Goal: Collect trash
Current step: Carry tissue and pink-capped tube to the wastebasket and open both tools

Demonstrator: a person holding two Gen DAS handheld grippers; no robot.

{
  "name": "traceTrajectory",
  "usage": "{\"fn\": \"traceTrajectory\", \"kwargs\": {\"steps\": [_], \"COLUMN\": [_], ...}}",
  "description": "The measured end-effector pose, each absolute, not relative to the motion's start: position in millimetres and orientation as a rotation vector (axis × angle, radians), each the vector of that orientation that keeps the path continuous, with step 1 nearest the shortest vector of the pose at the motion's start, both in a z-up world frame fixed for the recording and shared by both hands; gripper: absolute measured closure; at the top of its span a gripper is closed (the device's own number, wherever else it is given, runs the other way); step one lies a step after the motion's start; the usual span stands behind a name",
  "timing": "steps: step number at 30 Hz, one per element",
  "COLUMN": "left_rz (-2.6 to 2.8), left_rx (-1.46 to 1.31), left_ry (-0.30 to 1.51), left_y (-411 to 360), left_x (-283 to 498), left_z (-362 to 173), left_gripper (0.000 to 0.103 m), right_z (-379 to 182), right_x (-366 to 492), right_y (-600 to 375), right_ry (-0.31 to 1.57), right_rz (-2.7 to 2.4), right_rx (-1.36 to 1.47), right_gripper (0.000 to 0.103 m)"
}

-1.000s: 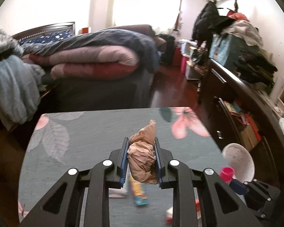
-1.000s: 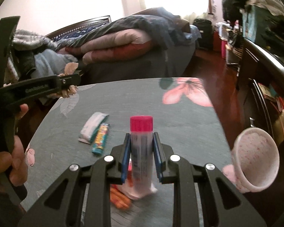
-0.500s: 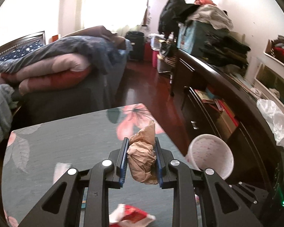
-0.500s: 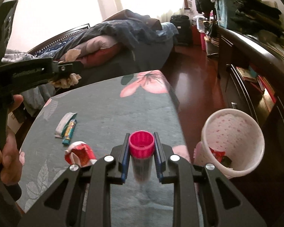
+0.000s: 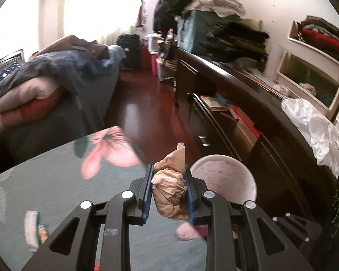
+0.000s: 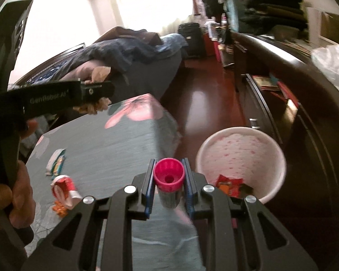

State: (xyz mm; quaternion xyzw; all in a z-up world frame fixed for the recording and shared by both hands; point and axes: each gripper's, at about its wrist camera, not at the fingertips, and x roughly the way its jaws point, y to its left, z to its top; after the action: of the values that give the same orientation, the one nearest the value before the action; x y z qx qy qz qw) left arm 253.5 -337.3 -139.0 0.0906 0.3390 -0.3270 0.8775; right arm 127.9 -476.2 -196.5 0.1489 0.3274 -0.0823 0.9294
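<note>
Beside the table edge, the left gripper clamps a crumpled brown paper near the white bin. The right gripper pinches a pink-capped tube, apparently just beside that bin

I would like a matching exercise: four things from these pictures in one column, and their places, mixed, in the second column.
Things:
1. brown paper wad
2. pink-capped tube
3. red wrapper
4. white bin

Places:
A. inside the bin
B. in the right tool
C. on the floor beside the table
D. in the left tool

Pairs: 1-D, 2-B, 3-A, 4-C
</note>
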Motion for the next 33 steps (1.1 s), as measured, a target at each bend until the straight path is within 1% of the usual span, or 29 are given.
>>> {"fn": "traceTrajectory", "kwargs": {"steps": [13, 23, 26, 27, 28, 29, 30, 31, 32, 33], "left_rz": [-0.802, -0.831, -0.830, -0.831, -0.831, -0.833, -0.837, -0.841, -0.848, -0.851], "left_rx": [0.250, 0.306, 0.306, 0.302, 0.297, 0.289, 0.278, 0.271, 0.258, 0.250], "left_ry": [0.762, 0.814, 0.842, 0.850, 0.864, 0.874, 0.883, 0.889, 0.894, 0.895], "left_y": [-427, -474, -479, -480, -481, -482, -483, -484, -485, -485], "left_x": [252, 259, 266, 268, 271, 274, 277, 279, 281, 282], "left_z": [-172, -206, -216, -218, -222, -224, -227, -229, -230, -231], "left_gripper": [0.078, 0.078, 0.076, 0.074, 0.067, 0.057, 0.051, 0.038, 0.030, 0.029], "right_z": [-222, -251, -261, -265, -268, -271, -273, -276, -279, -280], "right_x": [124, 139, 147, 150, 154, 156, 158, 162, 164, 165], "right_y": [-561, -598, -604, -606, -607, -608, -610, -610, -610, -612], "right_ry": [0.663, 0.691, 0.701, 0.708, 0.716, 0.719, 0.719, 0.723, 0.728, 0.723], "right_rz": [-0.358, -0.421, -0.427, -0.430, -0.431, -0.432, -0.434, -0.446, -0.459, -0.465], "right_rx": [0.375, 0.412, 0.418, 0.421, 0.421, 0.421, 0.421, 0.418, 0.414, 0.413], "right_gripper": [0.079, 0.079, 0.079, 0.079, 0.079, 0.079, 0.077, 0.070, 0.064, 0.054]}}
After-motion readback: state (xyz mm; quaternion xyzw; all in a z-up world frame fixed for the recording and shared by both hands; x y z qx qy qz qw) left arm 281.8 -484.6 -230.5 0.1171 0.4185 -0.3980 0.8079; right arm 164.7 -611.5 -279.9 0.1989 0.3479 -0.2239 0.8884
